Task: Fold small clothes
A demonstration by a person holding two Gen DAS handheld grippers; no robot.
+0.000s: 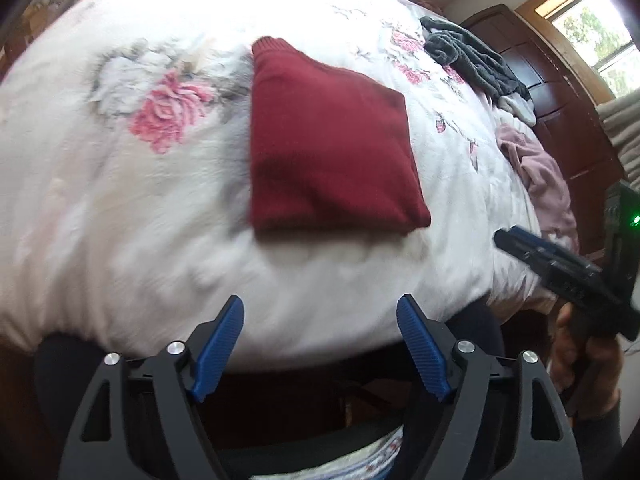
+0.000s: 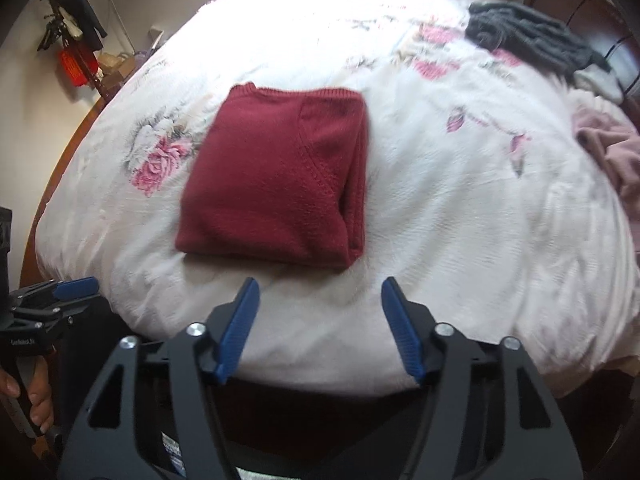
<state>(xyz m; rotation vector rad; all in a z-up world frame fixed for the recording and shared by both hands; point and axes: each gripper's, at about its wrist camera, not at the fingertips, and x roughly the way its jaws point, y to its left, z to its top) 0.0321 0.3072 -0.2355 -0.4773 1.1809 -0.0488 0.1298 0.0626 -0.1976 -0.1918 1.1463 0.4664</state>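
A dark red knit sweater (image 1: pixel 324 144) (image 2: pixel 280 184) lies folded into a neat square on the white floral bedspread (image 1: pixel 120 184) (image 2: pixel 460 208). My left gripper (image 1: pixel 320 312) is open with nothing between its blue pads, held back at the bed's near edge, short of the sweater. My right gripper (image 2: pixel 318 294) is open and empty too, just in front of the sweater's near edge. In the left wrist view the right gripper (image 1: pixel 516 242) shows at the right side, held by a hand (image 1: pixel 588 356). The left gripper (image 2: pixel 72 288) appears at the lower left of the right wrist view.
A dark grey garment (image 1: pixel 472 56) (image 2: pixel 532 40) lies crumpled at the far right of the bed with a white piece (image 2: pixel 600 78) beside it. A dusty pink garment (image 1: pixel 540 176) (image 2: pixel 612 152) is bunched at the right edge. A dark wooden headboard (image 1: pixel 560 100) stands beyond. A coat rack (image 2: pixel 72 40) stands far left.
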